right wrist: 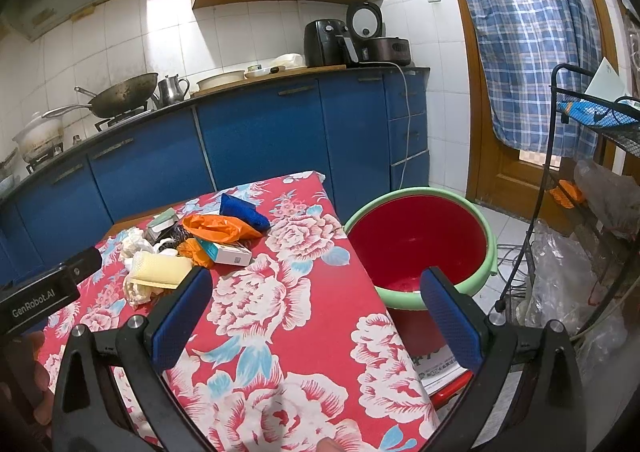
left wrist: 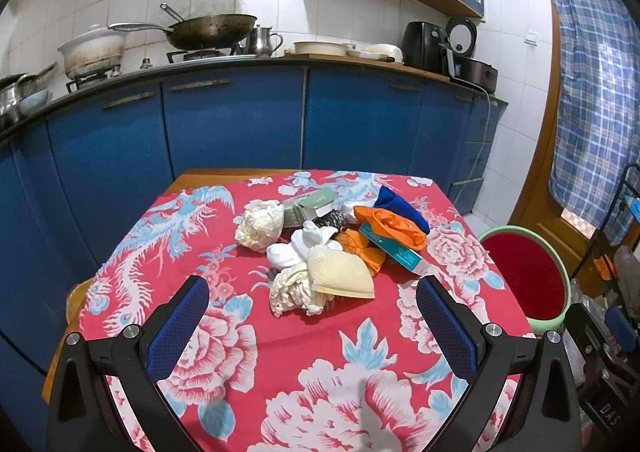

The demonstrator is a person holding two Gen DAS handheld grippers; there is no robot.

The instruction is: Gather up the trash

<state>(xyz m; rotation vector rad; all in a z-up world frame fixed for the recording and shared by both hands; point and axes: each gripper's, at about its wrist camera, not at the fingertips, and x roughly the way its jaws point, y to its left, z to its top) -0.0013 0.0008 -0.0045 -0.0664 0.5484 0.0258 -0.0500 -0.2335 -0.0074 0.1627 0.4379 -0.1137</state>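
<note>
Upright, red bucket [right wrist: 420, 240] mouth up beside table [right wrist: 304, 332].

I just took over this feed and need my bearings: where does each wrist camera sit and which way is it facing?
Left wrist: on the left gripper, jaws open, low over the floral tablecloth, facing the trash pile and the blue cabinets; the right gripper's body shows at far right.
Right wrist: on the right gripper, jaws open, over the table's right edge, facing the red basin; the left gripper's body shows at left.
Shared: pile, basin, tablecloth, cabinets.
</note>
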